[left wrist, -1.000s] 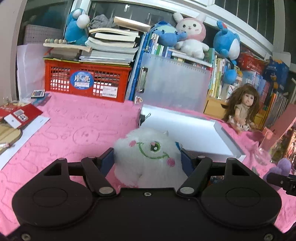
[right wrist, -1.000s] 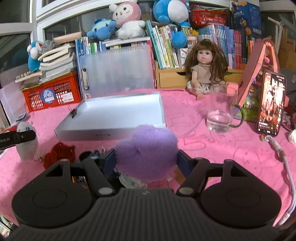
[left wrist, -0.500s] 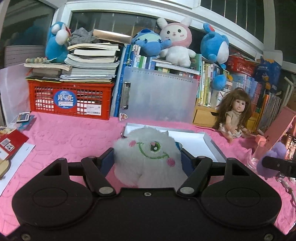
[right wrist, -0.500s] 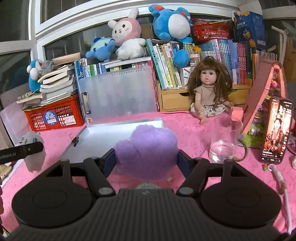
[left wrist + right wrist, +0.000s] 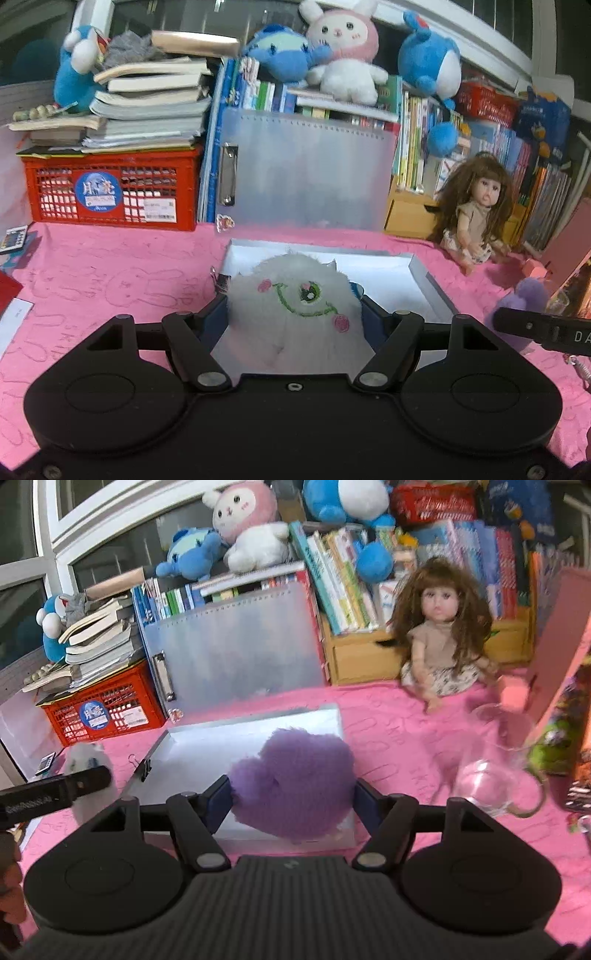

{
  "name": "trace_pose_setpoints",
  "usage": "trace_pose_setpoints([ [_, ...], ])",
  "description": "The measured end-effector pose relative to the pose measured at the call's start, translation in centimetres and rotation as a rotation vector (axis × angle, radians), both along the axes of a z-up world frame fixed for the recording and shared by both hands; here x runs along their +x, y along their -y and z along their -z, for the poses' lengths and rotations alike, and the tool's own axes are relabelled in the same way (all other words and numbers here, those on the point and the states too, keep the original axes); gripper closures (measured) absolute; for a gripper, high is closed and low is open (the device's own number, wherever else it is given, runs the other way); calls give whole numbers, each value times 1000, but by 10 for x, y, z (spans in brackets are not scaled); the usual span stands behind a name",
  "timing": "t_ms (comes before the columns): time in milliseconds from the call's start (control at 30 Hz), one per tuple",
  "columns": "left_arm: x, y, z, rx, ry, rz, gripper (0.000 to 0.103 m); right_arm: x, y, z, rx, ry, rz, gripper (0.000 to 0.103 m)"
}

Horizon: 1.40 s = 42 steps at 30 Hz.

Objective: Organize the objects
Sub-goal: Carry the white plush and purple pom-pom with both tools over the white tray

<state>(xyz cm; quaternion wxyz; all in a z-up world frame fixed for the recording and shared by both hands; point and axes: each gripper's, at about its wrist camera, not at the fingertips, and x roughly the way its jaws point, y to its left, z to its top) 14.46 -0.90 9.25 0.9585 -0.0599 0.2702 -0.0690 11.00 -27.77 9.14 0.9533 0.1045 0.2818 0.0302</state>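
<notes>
Two fluffy plush toys, white [image 5: 295, 306] and purple [image 5: 295, 786], are held.

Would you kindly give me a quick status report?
Left tool shut on white plush. Right tool shut on purple plush. Both above white tray. Nothing in the way.

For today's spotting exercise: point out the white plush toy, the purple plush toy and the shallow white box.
white plush toy [image 5: 295, 306]: left wrist view, its embroidered face.
purple plush toy [image 5: 295, 782]: right wrist view, its middle.
white box [image 5: 430, 284]: left wrist view, right wall.
</notes>
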Motion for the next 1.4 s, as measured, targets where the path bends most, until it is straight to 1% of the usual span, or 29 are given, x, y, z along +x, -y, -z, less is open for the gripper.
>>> trace_pose_setpoints([
  [133,22,9,13,14,-54,6,32,23,1,11,20,-52,-10,32],
  [333,51,19,30,30,-104,9,32,54,0,25,38,-117,-28,31],
  [467,68,24,38,49,-131,11,32,73,-2,32,26,-150,-40,31],
  [633,84,27,47,59,-167,8,31,90,-5,38,-14,-178,-50,31],
  [700,88,29,50,66,-172,9,31,94,-5,41,-22,-185,-47,31],
  [900,98,35,57,76,-181,8,31,102,0,50,15,-206,-42,31],
  [1267,105,39,72,101,-209,7,31,108,-6,63,20,-236,-55,31],
  [1400,107,38,74,92,-215,9,31,110,-8,65,19,-238,-59,31],
])
